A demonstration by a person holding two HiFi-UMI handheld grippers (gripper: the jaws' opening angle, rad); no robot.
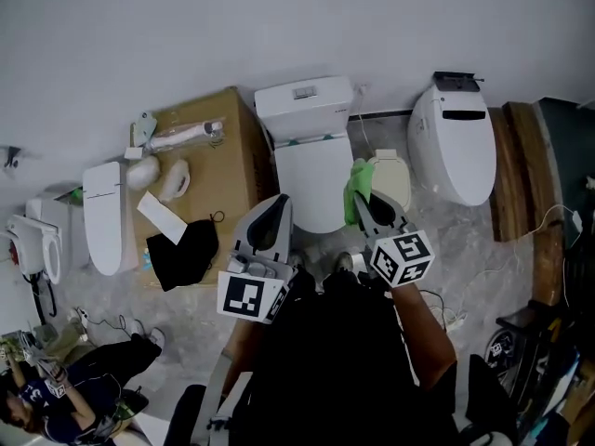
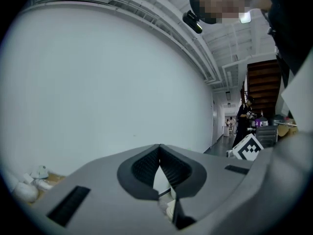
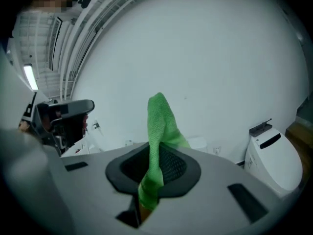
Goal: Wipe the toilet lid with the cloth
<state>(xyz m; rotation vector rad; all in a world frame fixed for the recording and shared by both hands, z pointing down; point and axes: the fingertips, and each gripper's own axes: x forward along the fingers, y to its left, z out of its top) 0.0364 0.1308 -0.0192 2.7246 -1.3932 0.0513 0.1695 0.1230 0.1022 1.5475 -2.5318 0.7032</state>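
Observation:
The white toilet stands against the wall with its lid down. My right gripper is shut on a green cloth and hangs over the lid's right edge. In the right gripper view the green cloth sticks up from between the closed jaws of the right gripper. My left gripper is shut with nothing in it, just in front of the lid's near left corner. In the left gripper view the left gripper points up at the white wall.
A cardboard box with a black cloth and small items sits left of the toilet. Another white toilet and a small cream seat lie to the right. White fixtures lie at far left. Cables run along the right floor.

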